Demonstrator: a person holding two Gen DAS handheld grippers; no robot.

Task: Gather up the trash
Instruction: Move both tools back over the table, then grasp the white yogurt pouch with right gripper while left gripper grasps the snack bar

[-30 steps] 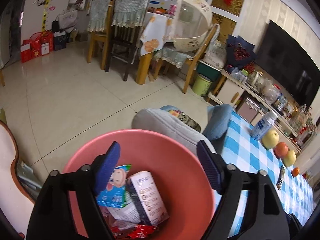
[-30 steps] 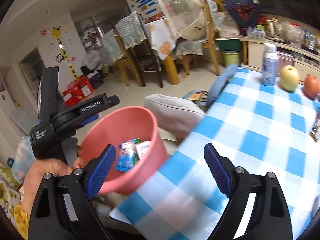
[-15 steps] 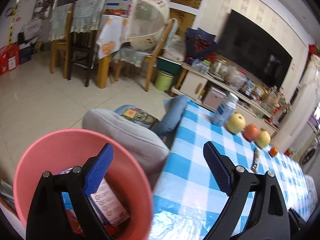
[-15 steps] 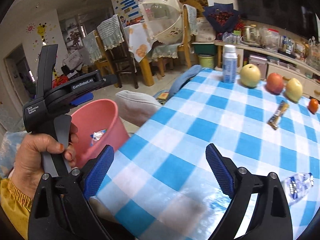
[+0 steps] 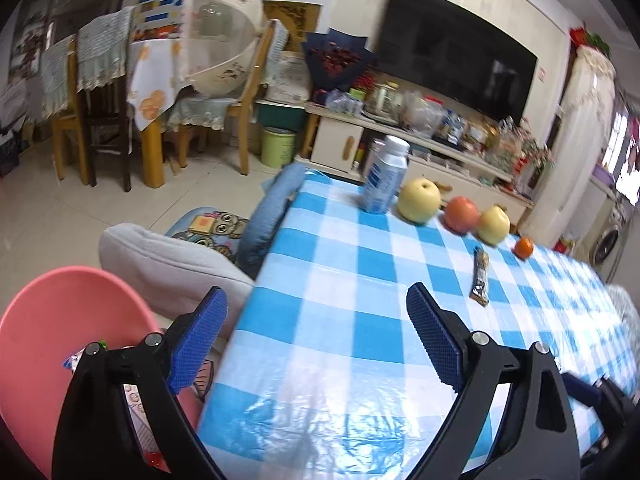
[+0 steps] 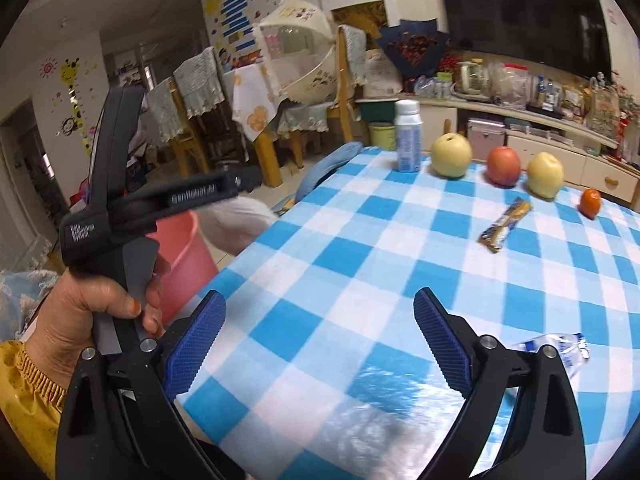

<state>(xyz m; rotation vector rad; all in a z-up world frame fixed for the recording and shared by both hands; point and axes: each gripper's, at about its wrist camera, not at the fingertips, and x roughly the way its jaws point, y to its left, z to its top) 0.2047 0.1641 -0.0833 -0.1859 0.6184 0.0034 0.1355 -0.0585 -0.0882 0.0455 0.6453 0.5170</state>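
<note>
Both wrist cameras are looking down and forward from the near edge of the checked table (image 5: 320,300) (image 6: 360,260), sharing its far fruit row; the left one is sitting nearer the pink bin (image 5: 60,320).

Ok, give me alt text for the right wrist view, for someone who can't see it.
Open tongs hover empty over a blue-checked tablecloth holding a snack wrapper, a crumpled plastic bottle, a white bottle and fruit. At left, a hand holds the other gripper beside a pink bin.
</note>
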